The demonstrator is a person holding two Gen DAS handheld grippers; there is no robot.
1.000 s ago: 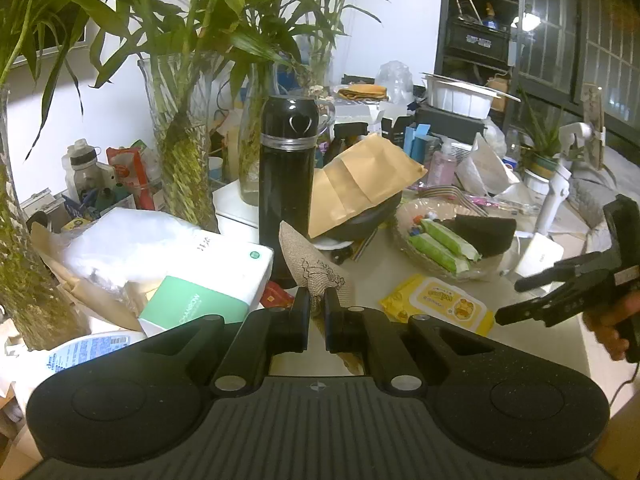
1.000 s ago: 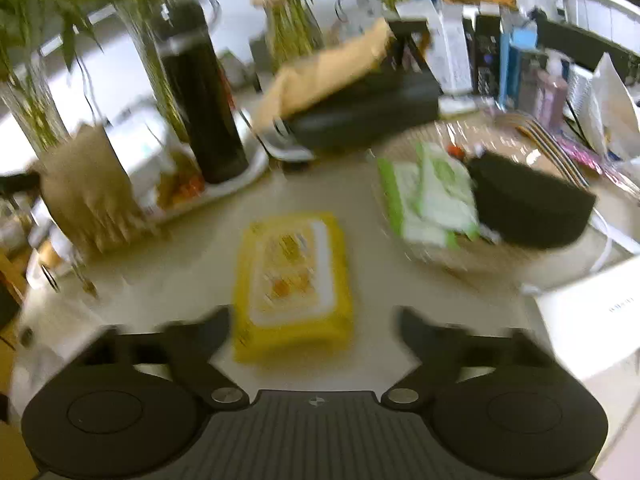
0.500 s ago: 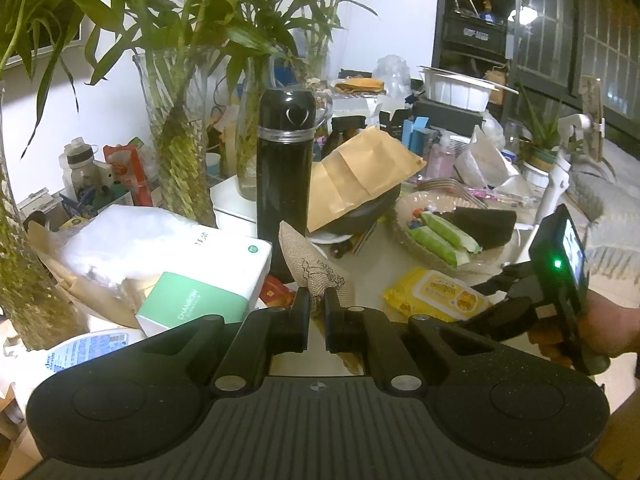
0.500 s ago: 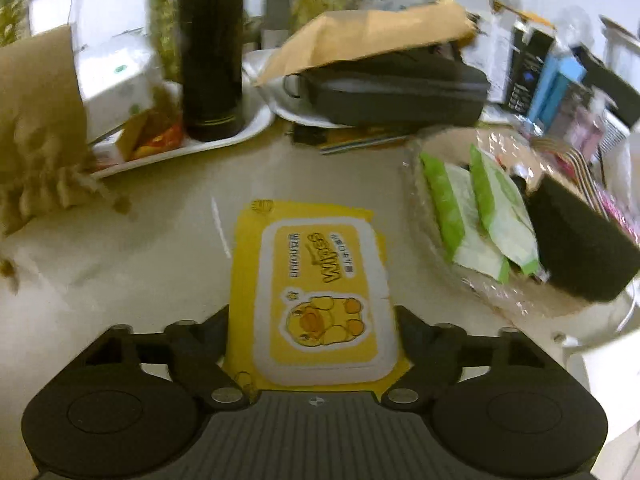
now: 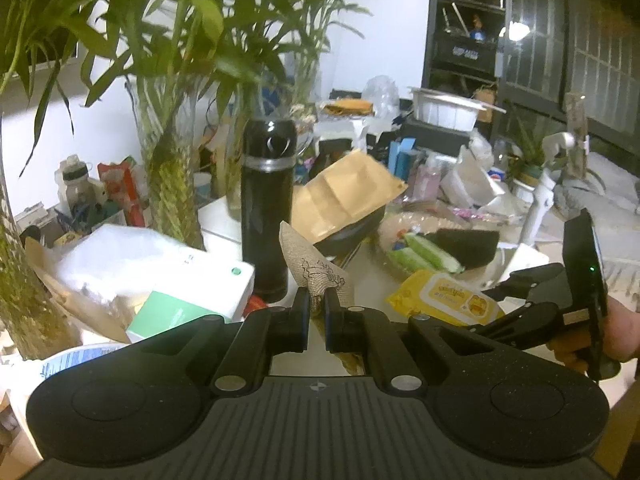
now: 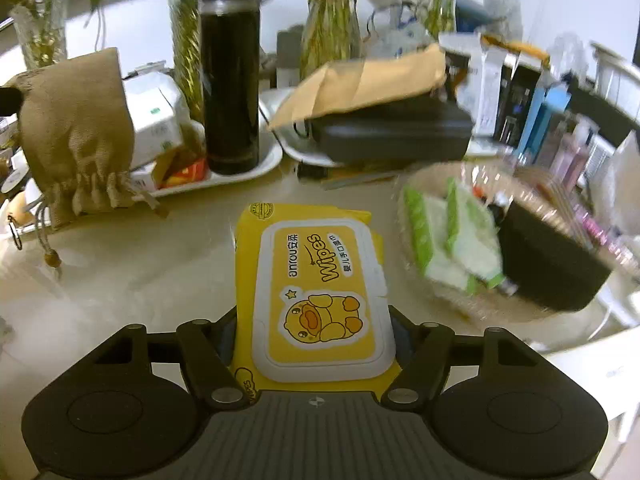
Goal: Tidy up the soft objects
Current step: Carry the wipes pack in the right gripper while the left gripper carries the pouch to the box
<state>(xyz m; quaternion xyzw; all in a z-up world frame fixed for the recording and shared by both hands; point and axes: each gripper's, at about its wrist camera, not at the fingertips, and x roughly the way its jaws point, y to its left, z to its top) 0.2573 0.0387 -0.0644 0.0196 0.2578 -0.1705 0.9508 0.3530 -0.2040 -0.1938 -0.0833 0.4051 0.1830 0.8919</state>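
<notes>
Here the left tongs (image 5: 316, 304) are clamped on the burlap drawstring pouch (image 5: 316, 270), which stands up from between their tips in the left wrist view; seen from the right wrist, the same pouch (image 6: 78, 136) hangs off to the far left with its gathered mouth and cords pointing down, just above the tabletop (image 6: 132, 264). The right tongs (image 6: 314, 328) have their fingers apart on either side of the yellow wipes pack (image 6: 316, 296), whose near end lies between them while the rest runs forward on the table. The inner pads look to be at or nearly at the pack's edges, but whether they already press on it cannot be told, and the pack appears to lie flat rather than lifted.

Ahead and to the right of the right tongs sits a woven basket (image 6: 476, 312) with green-and-white packets (image 6: 452, 244) and a dark pouch (image 6: 552, 264) in it. Straight ahead, beyond the pack, stands a black flask (image 6: 230, 76) on a white tray (image 6: 240, 170).

As a judgement, the sorting is partway: some soft items lie in the basket, one is held aloft, and the wipes pack has yet to be gripped and placed. Where the two belong is not shown
</notes>
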